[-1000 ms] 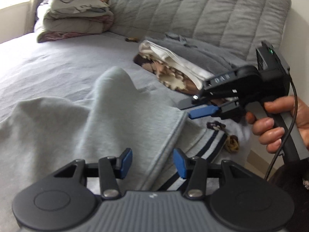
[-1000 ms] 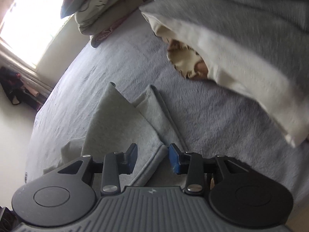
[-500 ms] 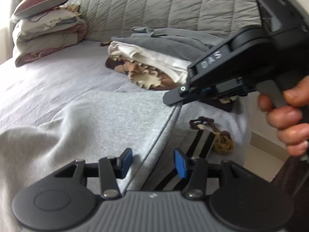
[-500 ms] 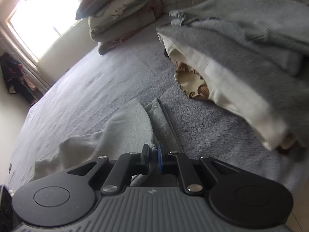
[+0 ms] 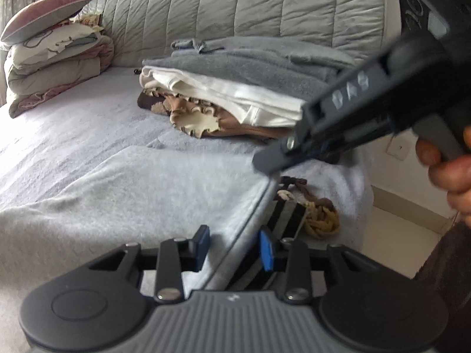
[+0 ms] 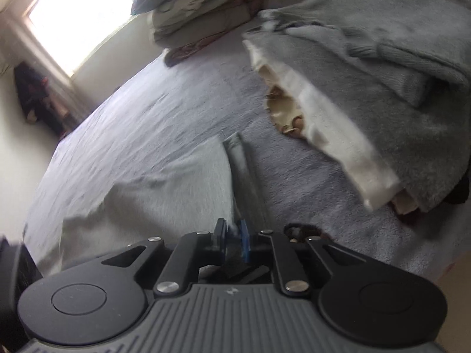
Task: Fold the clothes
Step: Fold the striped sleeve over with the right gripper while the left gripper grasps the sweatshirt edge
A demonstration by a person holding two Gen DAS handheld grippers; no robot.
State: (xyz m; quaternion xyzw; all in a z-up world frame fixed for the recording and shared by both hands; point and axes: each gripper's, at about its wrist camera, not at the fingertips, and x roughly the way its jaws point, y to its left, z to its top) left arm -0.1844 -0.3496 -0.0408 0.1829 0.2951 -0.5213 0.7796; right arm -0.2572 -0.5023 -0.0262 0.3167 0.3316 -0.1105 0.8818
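Jaws, right gripper (image 6: pixel 232 236): narrow, pinched on the hem of the grey garment (image 5: pixel 141 188); a second ago wide apart with the hem lying loose between them; now easing slightly, cloth still caught between the pads.

Jaws, left gripper (image 5: pixel 232 242): half-wide, closing, straddling the same hem; pads not yet pressing on the cloth. A second ago wider.

Change: garment, earlier bunched up into a peak, now drawn flatter across the bed (image 5: pixel 59 135). Hem, earlier slack, now pulled into a straight taut line between the two grippers. Right gripper much nearer the left-wrist camera than a second ago, filling its upper right corner.

Meaning for task, as judged: one end of the hem secured, second grasp about to land; spreading stage nearly done, no fold made yet.

Position: garment on the near part of the bed, close to its edge, hem just beside a striped cloth (image 5: pixel 282 214) and a brown-and-tan cord bundle (image 5: pixel 318 214).

Orientation: hem edge as long axis, running from the left gripper up and away toward the right gripper in the left-wrist view; body of the garment spreading leftward from that line.

Other stock: folded stack (image 5: pixel 250 88) farther along the bed, well apart; pillows (image 5: pixel 53 58) at the far corner.
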